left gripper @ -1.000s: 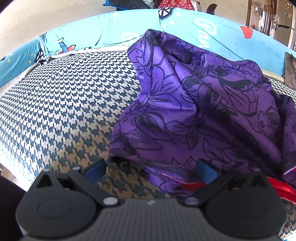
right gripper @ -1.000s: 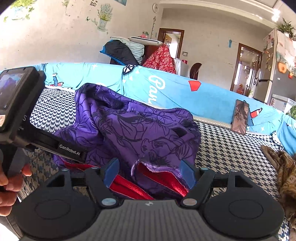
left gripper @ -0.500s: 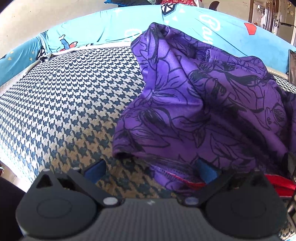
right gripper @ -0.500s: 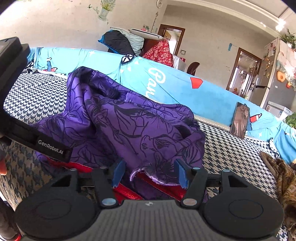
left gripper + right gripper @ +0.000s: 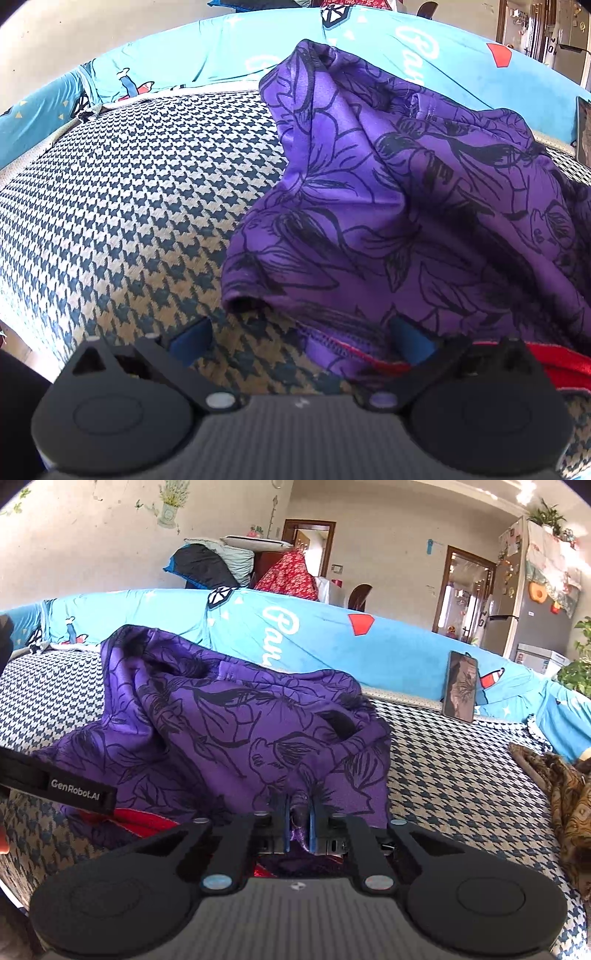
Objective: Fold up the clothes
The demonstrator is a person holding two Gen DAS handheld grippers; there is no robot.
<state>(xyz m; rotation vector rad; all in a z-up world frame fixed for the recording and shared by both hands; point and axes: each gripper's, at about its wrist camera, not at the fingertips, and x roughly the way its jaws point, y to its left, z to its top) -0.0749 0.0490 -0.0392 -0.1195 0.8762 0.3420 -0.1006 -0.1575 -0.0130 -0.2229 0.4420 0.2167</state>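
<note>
Right gripper [image 5: 297, 821] pinched tight on a fold of the purple garment [image 5: 221, 731]. Left gripper [image 5: 299, 334] gaping wide, its 2 fingers straddling the hem, not touching. Garment heaped on checked sofa [image 5: 129, 192].

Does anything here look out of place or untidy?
Yes. The purple garment lies crumpled in a heap on the houndstooth cover, its red lining showing at the hem. A phone leans against the blue backrest.
</note>
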